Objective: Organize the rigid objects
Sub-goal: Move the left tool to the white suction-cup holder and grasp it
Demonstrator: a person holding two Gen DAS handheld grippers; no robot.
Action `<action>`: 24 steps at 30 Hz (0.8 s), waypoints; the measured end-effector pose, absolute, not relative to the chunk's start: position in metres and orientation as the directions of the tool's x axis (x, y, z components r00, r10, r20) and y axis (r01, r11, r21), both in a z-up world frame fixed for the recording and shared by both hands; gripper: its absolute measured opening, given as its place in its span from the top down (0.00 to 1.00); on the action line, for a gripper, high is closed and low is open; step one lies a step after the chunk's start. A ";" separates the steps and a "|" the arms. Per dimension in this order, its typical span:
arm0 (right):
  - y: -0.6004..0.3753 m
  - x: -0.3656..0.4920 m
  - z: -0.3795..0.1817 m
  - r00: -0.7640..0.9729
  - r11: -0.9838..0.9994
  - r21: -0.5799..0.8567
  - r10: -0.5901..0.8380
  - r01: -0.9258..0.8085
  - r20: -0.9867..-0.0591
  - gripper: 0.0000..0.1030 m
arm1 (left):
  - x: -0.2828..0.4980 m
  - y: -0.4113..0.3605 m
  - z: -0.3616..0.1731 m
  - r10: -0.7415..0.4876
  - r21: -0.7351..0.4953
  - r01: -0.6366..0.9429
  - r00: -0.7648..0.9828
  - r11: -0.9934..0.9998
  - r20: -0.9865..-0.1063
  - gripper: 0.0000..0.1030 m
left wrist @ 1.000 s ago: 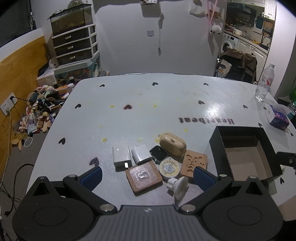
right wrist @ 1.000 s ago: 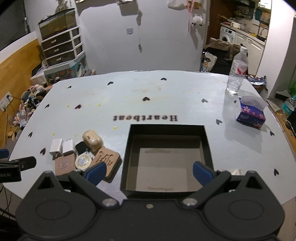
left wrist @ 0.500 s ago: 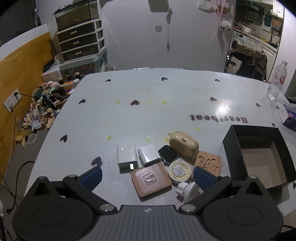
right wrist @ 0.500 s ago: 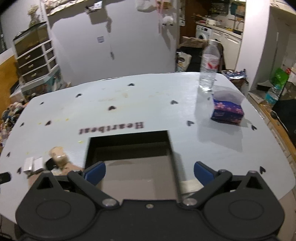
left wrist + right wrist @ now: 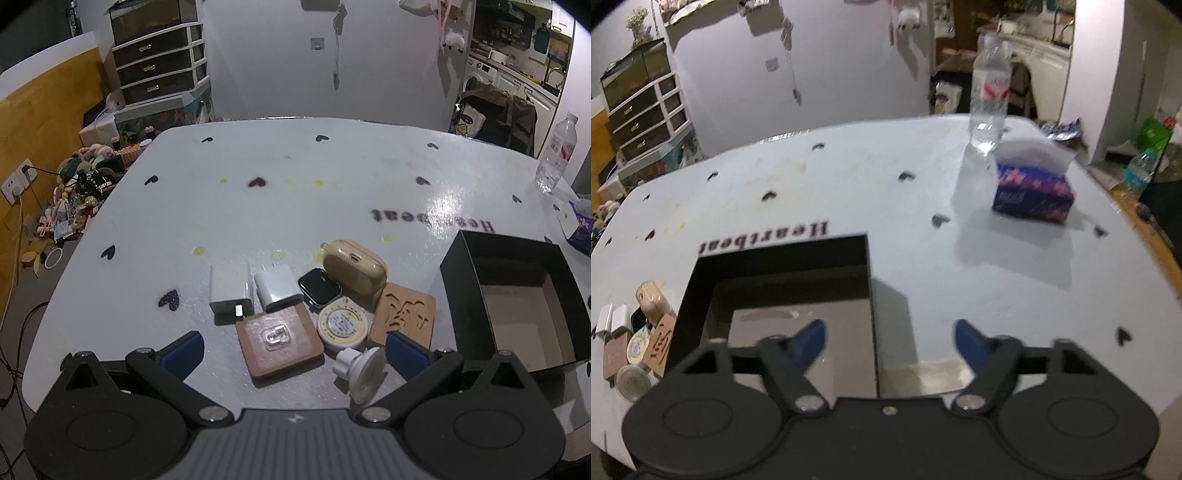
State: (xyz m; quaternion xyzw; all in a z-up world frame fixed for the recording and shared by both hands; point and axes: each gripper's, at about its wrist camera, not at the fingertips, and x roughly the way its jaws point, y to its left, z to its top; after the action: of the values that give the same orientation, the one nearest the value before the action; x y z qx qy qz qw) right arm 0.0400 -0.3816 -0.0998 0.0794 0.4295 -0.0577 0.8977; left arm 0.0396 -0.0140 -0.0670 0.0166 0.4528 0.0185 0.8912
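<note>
The brown pad (image 5: 280, 336) lies right in front of the wide-open left gripper (image 5: 293, 345); the right gripper (image 5: 889, 341), empty, is closing over the box (image 5: 872, 295) wall

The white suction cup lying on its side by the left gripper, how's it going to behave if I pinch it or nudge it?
The white suction cup rests on its disc edge, so a nudge would probably roll or tip it. Its thin translucent disc looks flexible; the knob looks the firmer grip. It seems light.

Left gripper (image 5: 293, 343) jaws wide; right gripper (image 5: 890, 338) jaws closing, empty.
</note>
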 end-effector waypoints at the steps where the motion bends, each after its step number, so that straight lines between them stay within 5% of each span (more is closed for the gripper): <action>1: -0.382 0.042 -0.104 0.616 0.981 0.105 -0.019 0.164 -0.788 0.43 | 0.039 -0.016 -0.069 0.046 0.045 -0.016 0.587 0.999 -0.808 0.01; 8: -0.376 0.057 -0.129 0.551 0.988 0.109 0.030 0.111 -0.834 0.90 | 0.039 -0.022 -0.080 0.006 0.009 0.001 0.595 1.000 -0.804 0.01; 11: -0.373 0.059 -0.131 0.539 0.990 0.086 0.011 0.115 -0.843 0.97 | 0.044 -0.026 -0.088 -0.022 -0.007 0.027 0.595 1.000 -0.804 0.05; 24: -0.376 0.060 -0.131 0.530 0.990 0.090 0.020 0.106 -0.847 0.97 | 0.079 -0.035 -0.137 -0.251 -0.176 0.195 0.484 0.965 -0.838 0.16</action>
State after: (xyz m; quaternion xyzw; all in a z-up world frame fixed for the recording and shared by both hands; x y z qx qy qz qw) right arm 0.0605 -0.3765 -0.1309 0.0652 0.4839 -0.0248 0.8723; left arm 0.0788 -0.0350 -0.1366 -0.0284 0.4909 -0.1294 0.8611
